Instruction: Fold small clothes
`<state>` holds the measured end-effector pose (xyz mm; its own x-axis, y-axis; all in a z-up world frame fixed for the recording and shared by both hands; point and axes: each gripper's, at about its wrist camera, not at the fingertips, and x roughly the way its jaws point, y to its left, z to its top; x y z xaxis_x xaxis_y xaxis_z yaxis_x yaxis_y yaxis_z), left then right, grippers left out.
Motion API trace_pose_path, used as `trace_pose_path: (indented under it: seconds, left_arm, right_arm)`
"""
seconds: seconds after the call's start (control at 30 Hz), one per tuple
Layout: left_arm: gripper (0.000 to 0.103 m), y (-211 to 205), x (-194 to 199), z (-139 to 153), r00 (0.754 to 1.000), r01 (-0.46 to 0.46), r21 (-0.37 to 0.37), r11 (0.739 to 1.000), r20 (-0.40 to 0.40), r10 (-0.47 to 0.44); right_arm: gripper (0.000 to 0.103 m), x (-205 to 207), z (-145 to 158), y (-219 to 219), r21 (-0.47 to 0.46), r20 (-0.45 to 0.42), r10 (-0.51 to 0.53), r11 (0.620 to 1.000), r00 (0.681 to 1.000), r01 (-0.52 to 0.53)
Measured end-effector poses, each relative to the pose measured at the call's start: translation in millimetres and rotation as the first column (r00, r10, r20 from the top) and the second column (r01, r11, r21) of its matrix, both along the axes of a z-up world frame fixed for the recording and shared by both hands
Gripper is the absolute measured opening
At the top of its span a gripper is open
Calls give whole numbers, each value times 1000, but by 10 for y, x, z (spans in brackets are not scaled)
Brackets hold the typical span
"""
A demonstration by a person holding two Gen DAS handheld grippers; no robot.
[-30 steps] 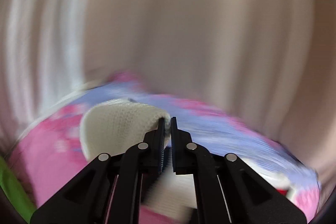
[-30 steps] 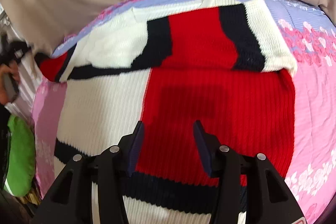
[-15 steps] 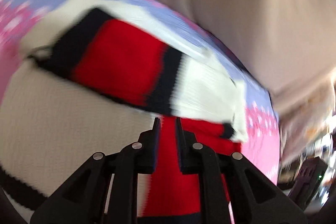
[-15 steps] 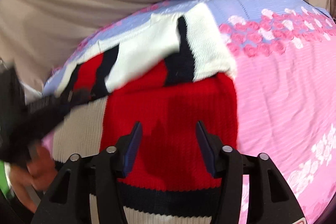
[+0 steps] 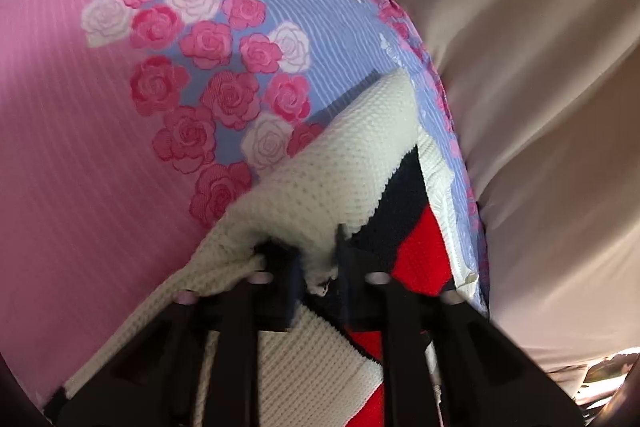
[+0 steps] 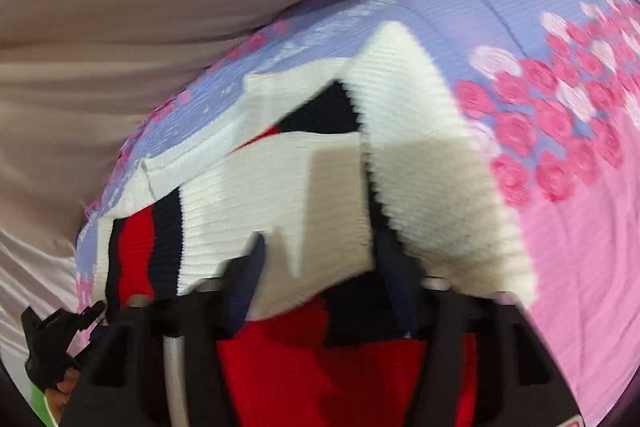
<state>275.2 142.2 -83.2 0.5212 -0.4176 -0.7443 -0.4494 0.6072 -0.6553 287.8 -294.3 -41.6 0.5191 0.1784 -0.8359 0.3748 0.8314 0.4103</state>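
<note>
White knit is bunched between the black fingers of the left gripper (image 5: 306,255), which are closed narrowly on a fold of the sweater (image 5: 320,171); a small tuft of cloth pokes out in the gap between them. From that pinch the white sleeve panel runs up and away to the right toward a blunt corner, with a black stripe and a red block lying just beside it on the right. In this view the long run of the garment goes from lower left to upper right, along the edge of the floral bedsheet (image 5: 224,39), whose pink and white roses sit on lilac that turns plain pink farther left. Beige curtain (image 5: 528,75) fills the right side, beyond the sheet's edge.

In the right wrist view, the right gripper (image 6: 320,267) has its fingers spread wide, hovering low over the sweater (image 6: 280,187); whether the tips touch the cloth cannot be told because of blur. A white folded sleeve lies across the red body below it, its length running left to right, and a second white panel rises to a peak pointing away from the camera. The left gripper (image 6: 86,313) shows at the far left edge.
</note>
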Motion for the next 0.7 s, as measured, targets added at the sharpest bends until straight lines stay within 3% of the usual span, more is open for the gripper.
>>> trace_pose_path:
  seconds: [0.1, 0.17, 0.23, 0.3, 0.37, 0.4, 0.47, 0.5, 0.57, 0.63, 0.7]
  left_arm:
    - [7, 81, -40, 412, 991, -28, 22, 999, 132, 25]
    - [7, 148, -105, 783, 972, -56, 85, 995, 233, 35]
    - [8, 143, -139, 816, 969, -75, 117, 990, 244, 44]
    - [8, 44, -92, 599, 983, -53, 211, 976, 185, 13]
    - [8, -35, -67, 298, 996, -18, 260, 965, 91, -6]
    - [7, -81, -47, 160, 999, -12, 258, 966, 47, 0]
    - [8, -105, -64, 74, 999, -17, 248, 969, 31, 9]
    - [8, -102, -67, 86, 999, -18, 252, 967, 39, 8]
    - [8, -110, -56, 96, 999, -6, 282, 959, 43, -6]
    - [8, -127, -62, 64, 1000, 0, 287, 958, 28, -8]
    - [8, -186, -59, 52, 1000, 7, 299, 954, 19, -13]
  right_arm:
    - [10, 135, 307, 218, -43, 76, 96, 995, 993, -93]
    - [9, 175, 932, 302, -38, 251, 131, 991, 959, -126]
    - [9, 116, 1499, 322, -53, 414, 147, 989, 898, -138]
    - [9, 33, 1698, 311, -127, 479, 162, 985, 863, -114]
    - [9, 160, 1281, 233, -163, 347, 174, 979, 922, -123]
    - [9, 279, 823, 158, -139, 209, 160, 981, 965, -132]
    - [9, 364, 114, 50, -85, 7, 136, 987, 991, -135]
    - [9, 334, 1, 15, -74, -15, 122, 990, 992, -123]
    - [9, 248, 210, -19, -13, 88, 98, 995, 991, -97]
    - [9, 192, 426, 4, -32, 171, 102, 995, 980, -98]
    - [9, 228, 262, -31, -72, 109, 116, 992, 987, -108]
